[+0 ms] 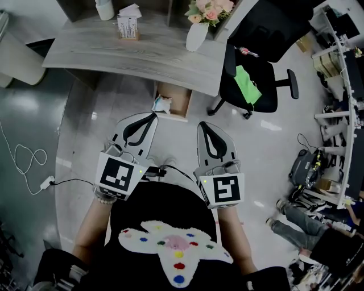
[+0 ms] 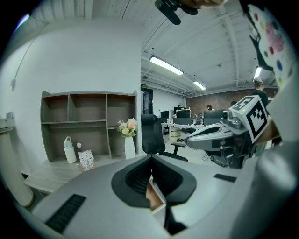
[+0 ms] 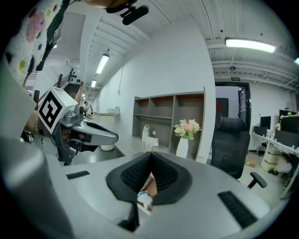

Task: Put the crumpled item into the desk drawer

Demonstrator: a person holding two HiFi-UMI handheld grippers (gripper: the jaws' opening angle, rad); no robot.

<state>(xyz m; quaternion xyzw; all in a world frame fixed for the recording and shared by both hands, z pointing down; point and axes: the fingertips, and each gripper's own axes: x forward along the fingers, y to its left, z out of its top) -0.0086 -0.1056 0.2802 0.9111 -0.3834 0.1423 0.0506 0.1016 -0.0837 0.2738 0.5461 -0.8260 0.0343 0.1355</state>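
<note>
The drawer (image 1: 177, 99) is standing open under the front edge of the desk (image 1: 114, 51), and the pale floor (image 1: 176, 136) before it is giving a wide way in from the front and the left. The black office chair (image 1: 250, 79) is standing just right of the drawer and narrowing that side. The crumpled item (image 1: 161, 104) is sitting at the drawer's left front corner.

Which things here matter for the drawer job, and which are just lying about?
Job:
crumpled item
drawer
desk

Lying about:
vase
chair
bottle
box
</note>
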